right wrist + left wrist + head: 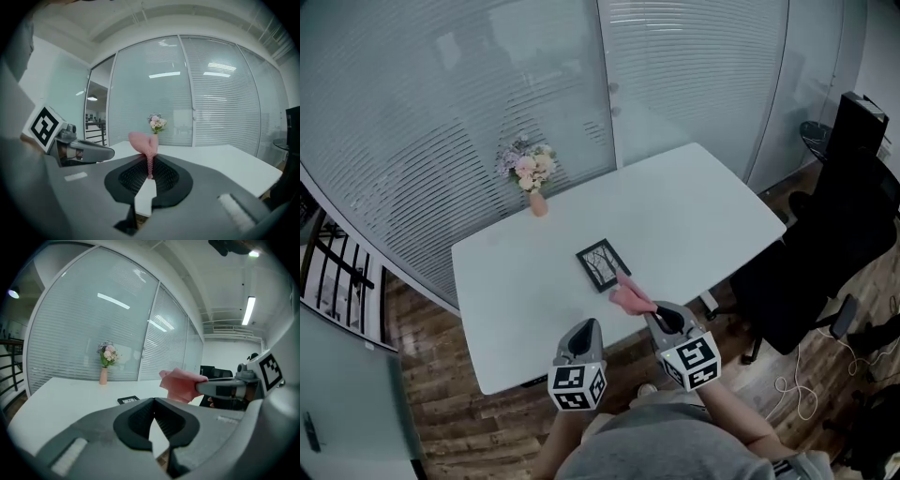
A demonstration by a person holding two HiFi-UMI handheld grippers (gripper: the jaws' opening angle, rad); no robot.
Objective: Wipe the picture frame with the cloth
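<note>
A small black picture frame [603, 264] lies flat on the white table [516, 281], near its front edge. My right gripper [661, 317] is shut on a pink cloth [630, 298], which hangs just above the table beside the frame's near right corner. In the right gripper view the cloth [144, 143] sticks up from between the closed jaws [149, 161]. My left gripper [586, 328] hovers at the table's front edge, left of the right one, shut with nothing in it [153, 401]. The left gripper view shows the frame [128, 400] ahead and the cloth [180, 383] to the right.
A pink vase of flowers [532, 178] stands at the table's far edge by the glass wall. A black office chair [834, 253] sits to the right of the table. Wooden floor shows below the table's front edge.
</note>
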